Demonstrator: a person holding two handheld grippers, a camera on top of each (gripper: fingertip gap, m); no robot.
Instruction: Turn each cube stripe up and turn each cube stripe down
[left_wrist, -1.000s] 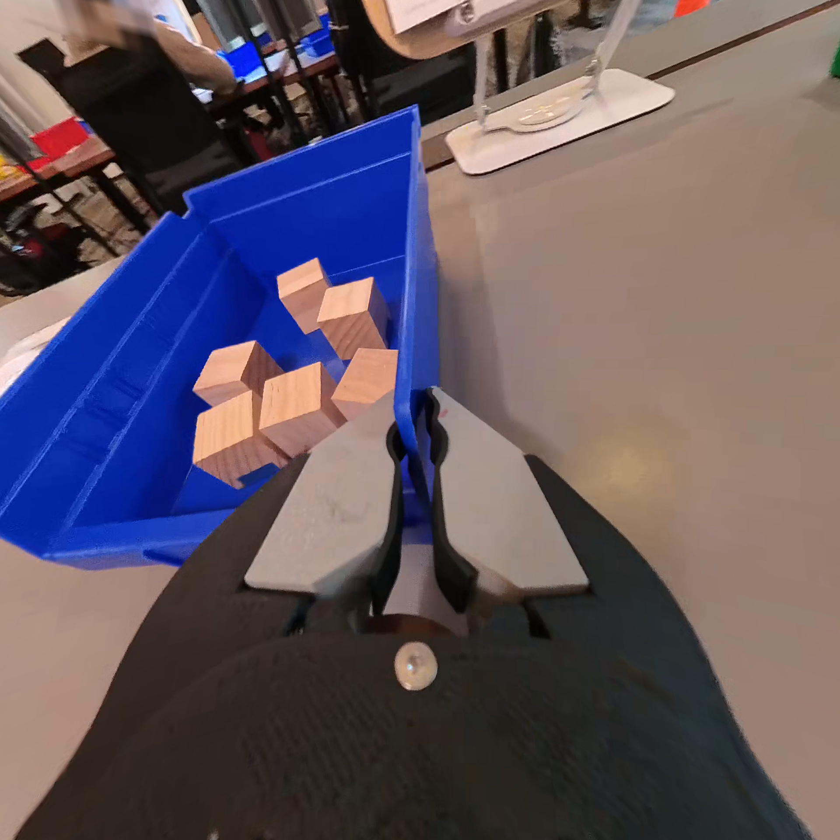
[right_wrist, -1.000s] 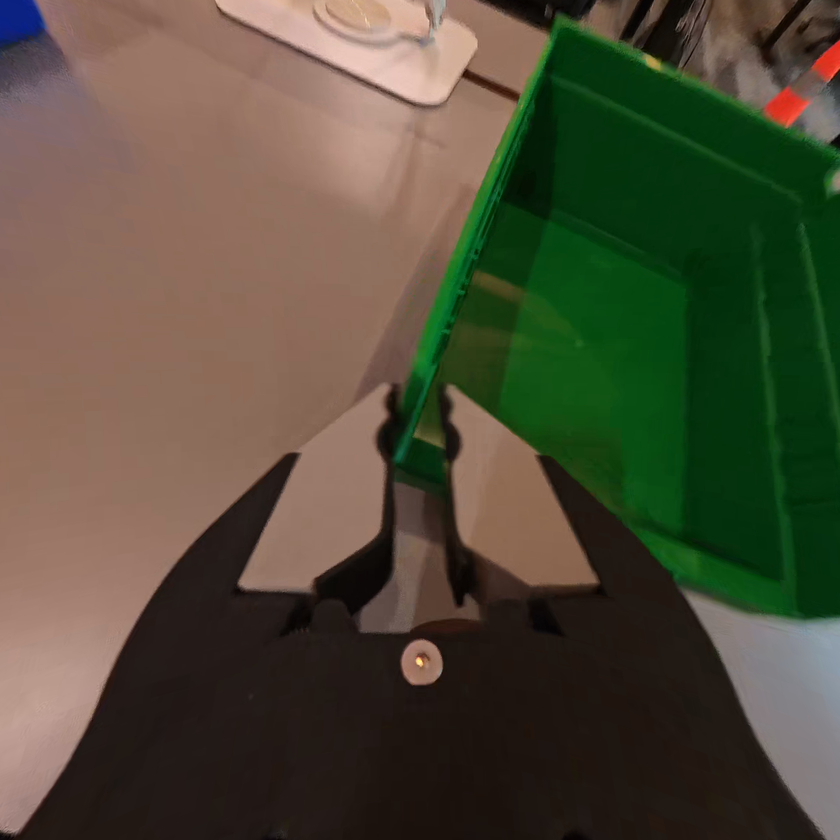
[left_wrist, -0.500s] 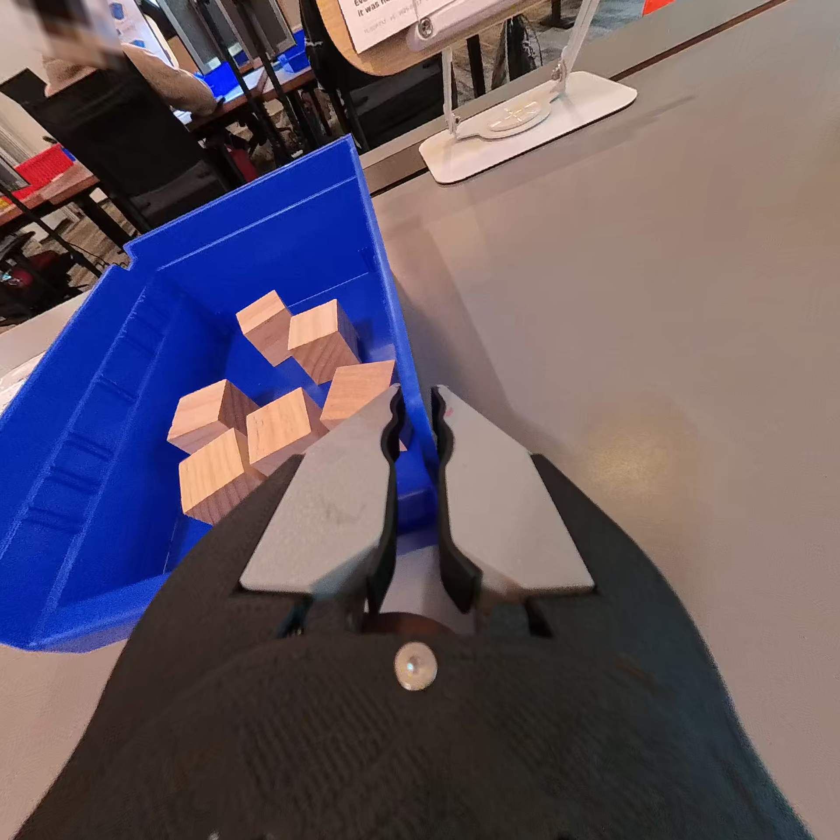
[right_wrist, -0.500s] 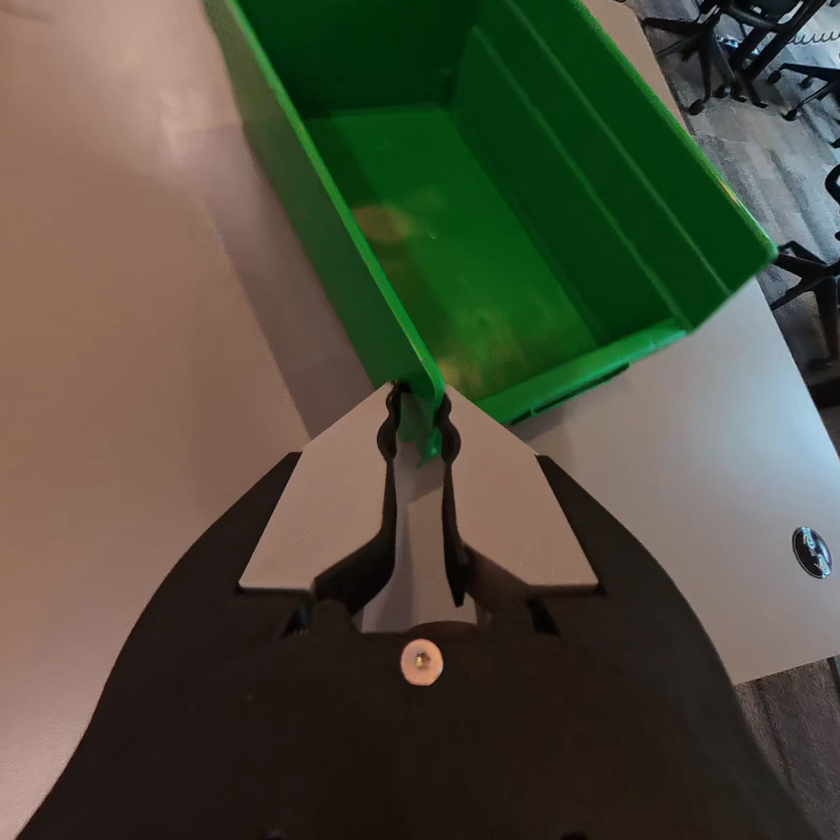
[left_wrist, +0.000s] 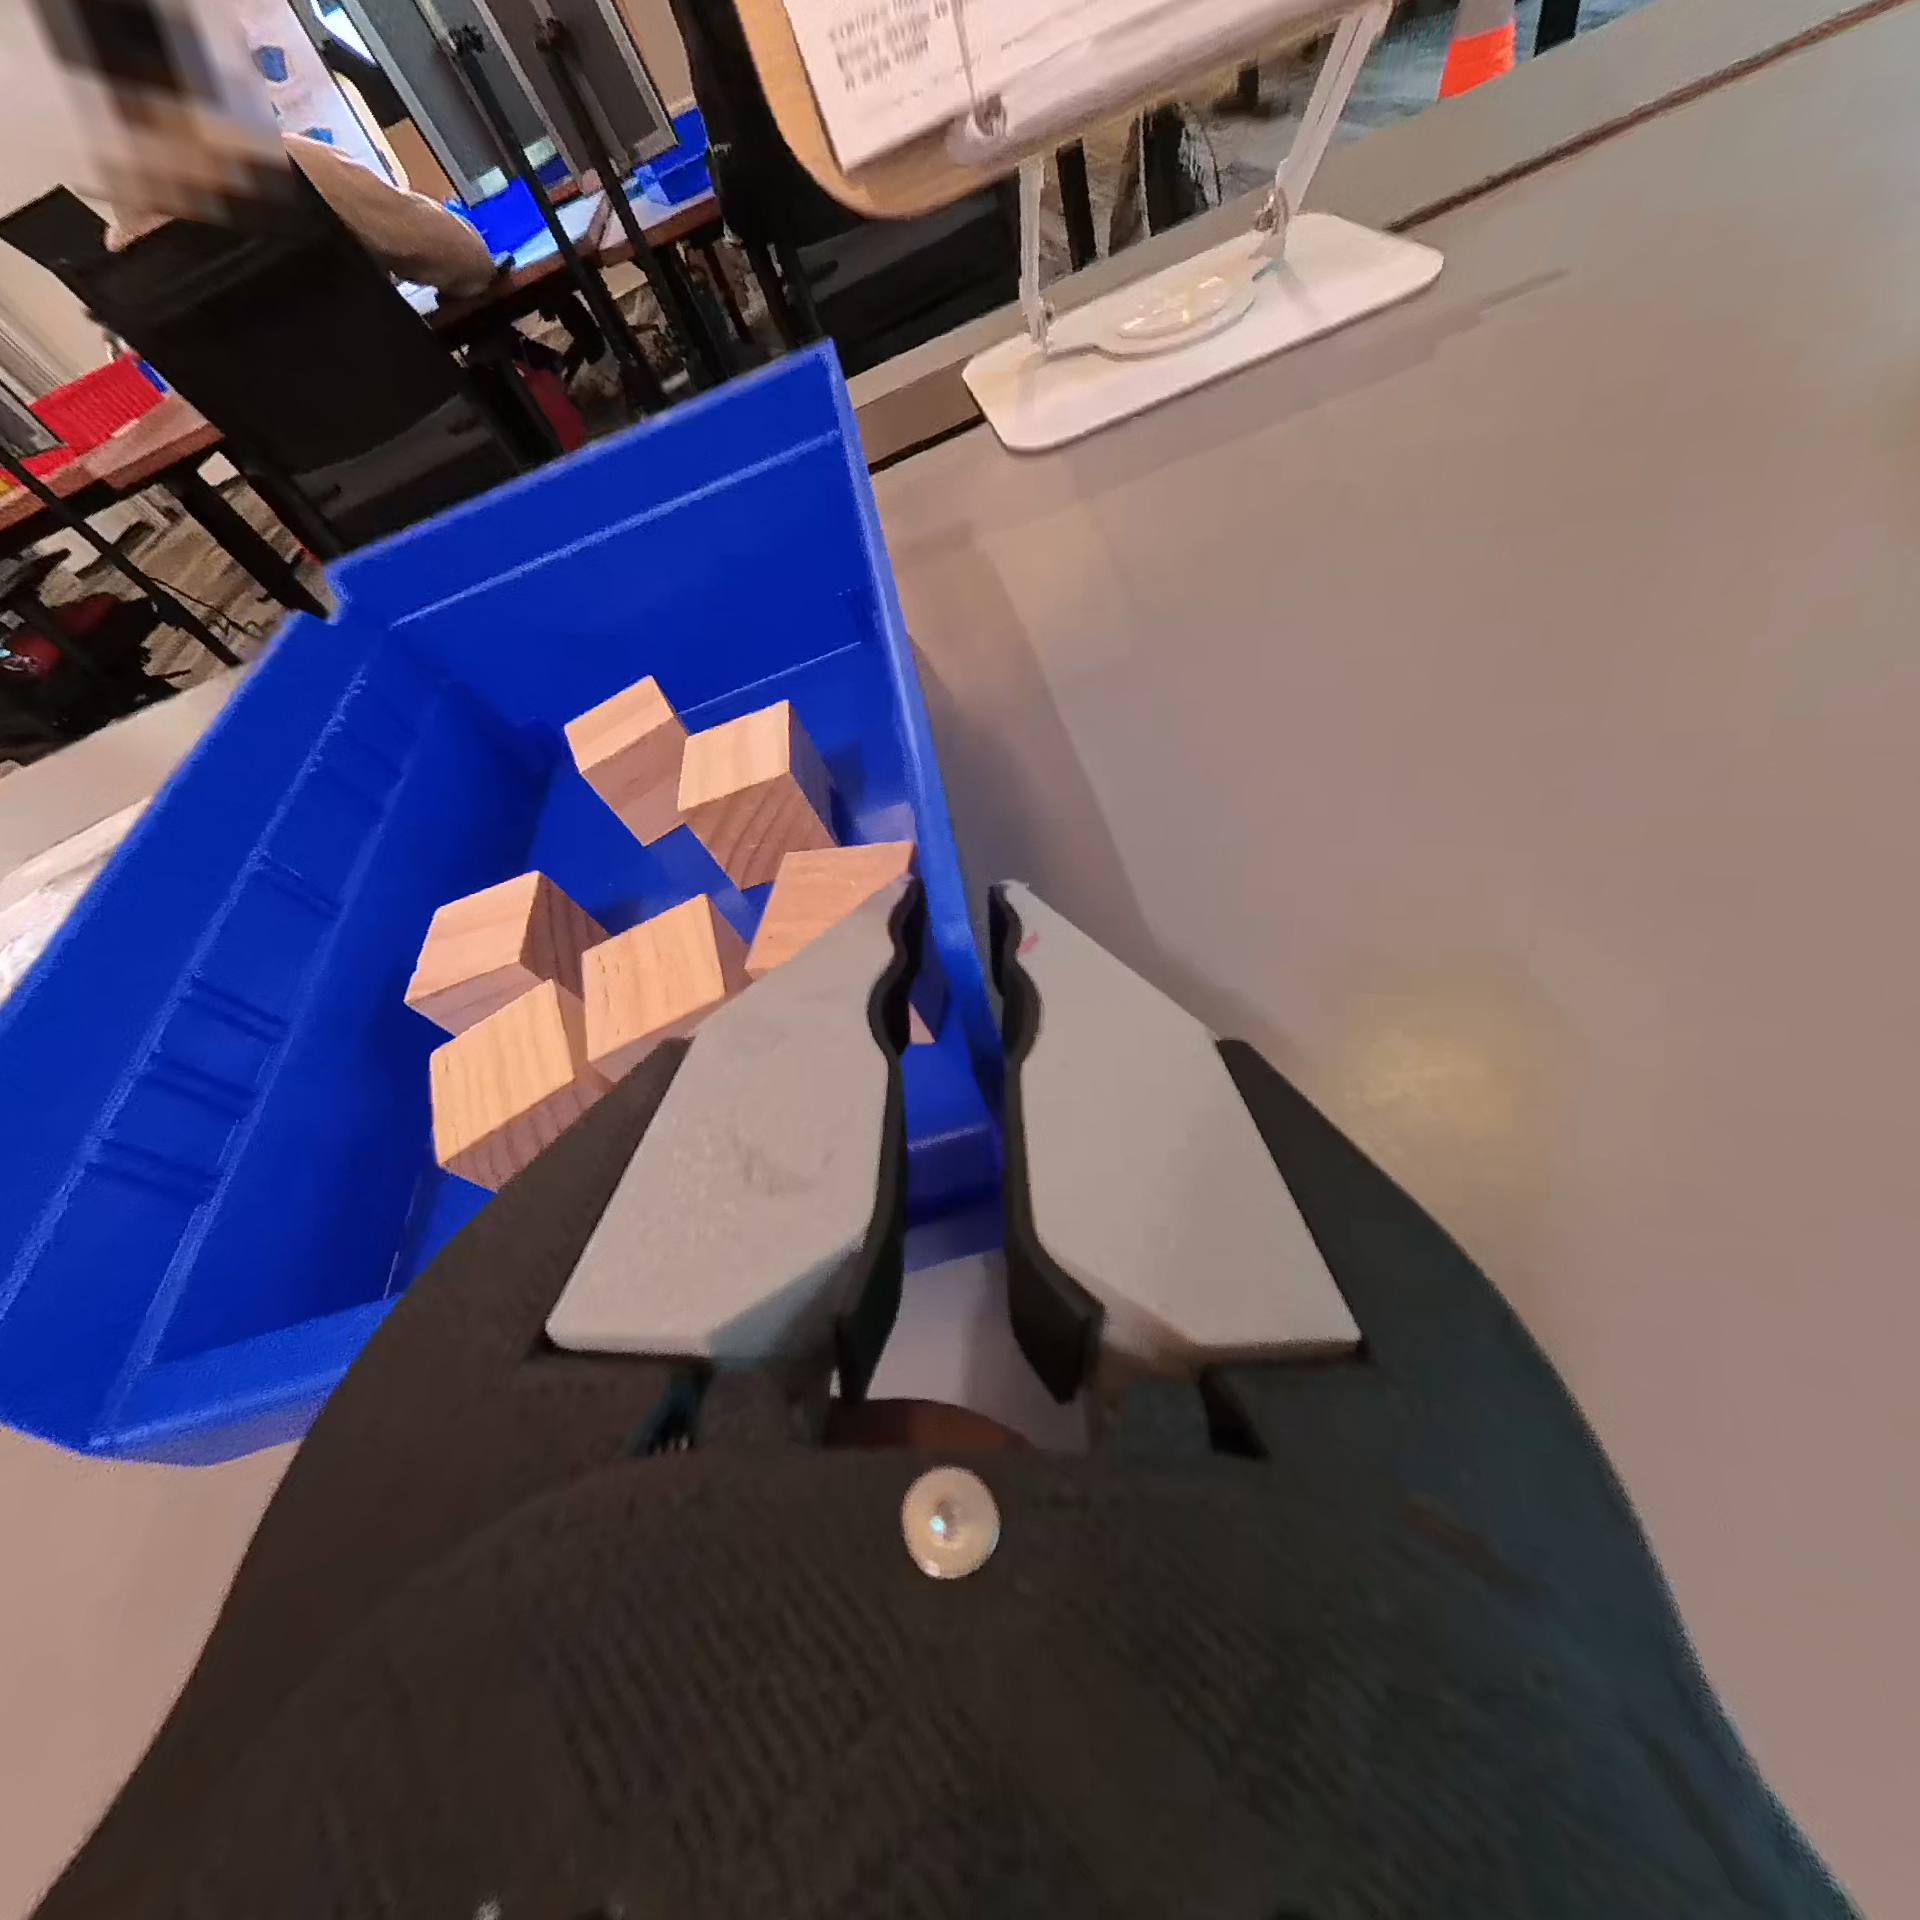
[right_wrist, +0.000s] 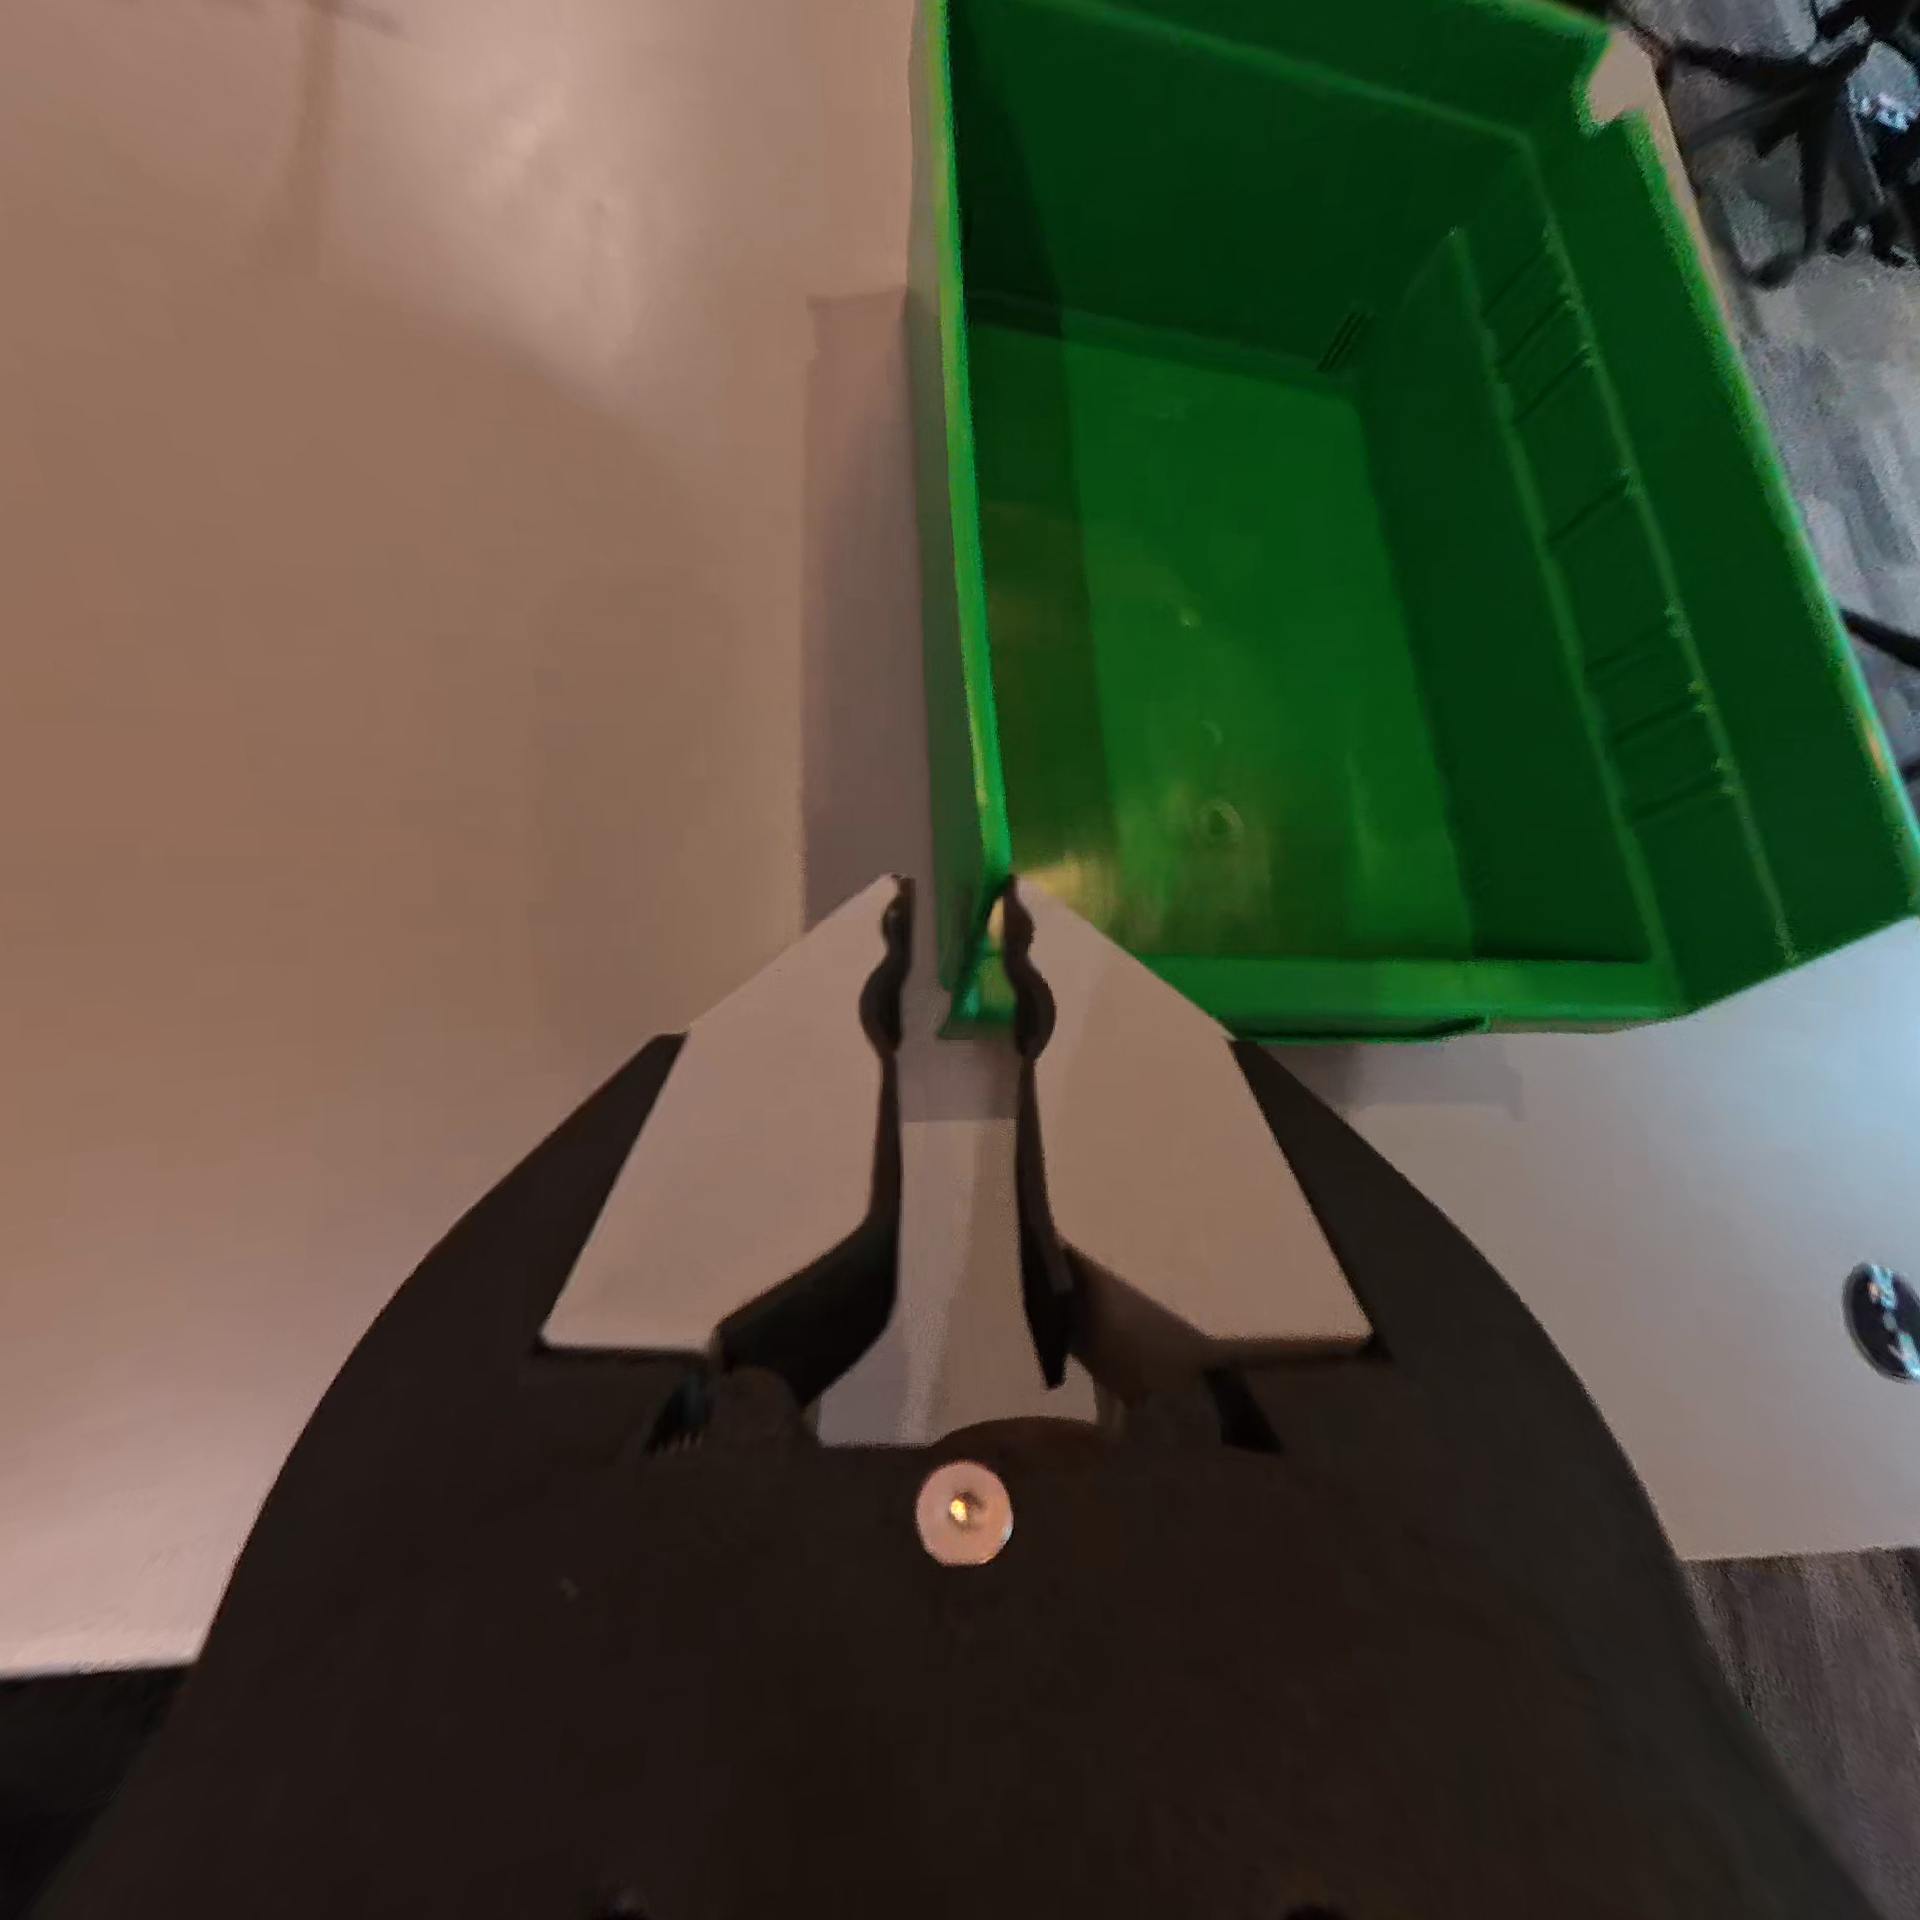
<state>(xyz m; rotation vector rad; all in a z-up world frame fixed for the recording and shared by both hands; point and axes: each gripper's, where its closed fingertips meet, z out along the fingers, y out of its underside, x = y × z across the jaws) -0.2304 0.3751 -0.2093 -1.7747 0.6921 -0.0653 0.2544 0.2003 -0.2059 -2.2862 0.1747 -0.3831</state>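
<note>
1. Six plain wooden cubes (left_wrist: 623, 935) lie jumbled in the blue plastic bin (left_wrist: 260, 987), bunched toward its right wall and near end. No stripe shows on any visible face; none has been turned yet, I judge.
2. Left gripper (left_wrist: 951, 899) straddles the blue bin's right wall near the near corner, one finger inside, one outside. The jaws are a little apart and look looser on the wall than half a second ago, so whether they still pinch it I cannot tell.
3. Blue bin has swung more end-on to the left wrist view over the last second; cubes kept their layout.
4. Right gripper (right_wrist: 956, 894) sits at the near left corner of the empty green plastic bin (right_wrist: 1558, 727). Jaws slightly parted, right finger against the wall, a gap on the left; grip uncertain.
5. Green bin was tilted and blurred a second ago, now sits flat and square on the grey table (right_wrist: 416, 623).
6. Meaning: bins look positioned, release seems near, cube handling should follow.
7. White stand base (left_wrist: 1195, 332) sits far on the table, well apart from both bins.
</note>
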